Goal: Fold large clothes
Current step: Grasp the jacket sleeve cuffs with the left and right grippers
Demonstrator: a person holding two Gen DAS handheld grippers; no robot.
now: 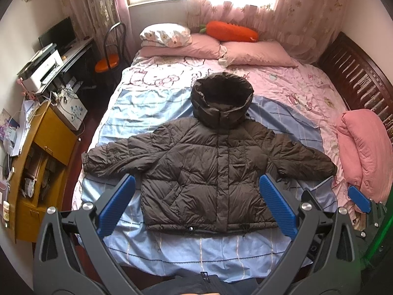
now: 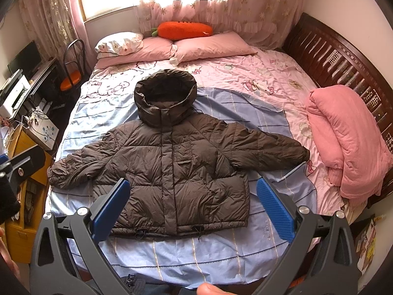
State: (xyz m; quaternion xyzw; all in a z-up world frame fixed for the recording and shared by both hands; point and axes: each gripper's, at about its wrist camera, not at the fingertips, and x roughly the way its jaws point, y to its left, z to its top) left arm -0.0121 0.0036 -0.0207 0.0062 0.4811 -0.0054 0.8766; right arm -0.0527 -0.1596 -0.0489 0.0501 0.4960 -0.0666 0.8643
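A dark brown hooded puffer jacket (image 1: 208,167) lies flat and front-up on the bed, sleeves spread out to both sides, hood toward the pillows. It also shows in the right wrist view (image 2: 176,169). My left gripper (image 1: 196,206) is open and empty, held above the jacket's lower hem near the foot of the bed. My right gripper (image 2: 192,209) is open and empty, also above the lower half of the jacket. The right gripper's blue pad (image 1: 358,198) shows at the right edge of the left wrist view.
The bed (image 1: 152,98) has a blue and pink sheet. Pink pillows (image 1: 255,52) and an orange carrot plush (image 1: 231,30) lie at the head. A folded pink quilt (image 2: 348,142) sits by the wooden headboard side (image 2: 343,59). A yellow cabinet (image 1: 39,162) and desk stand left.
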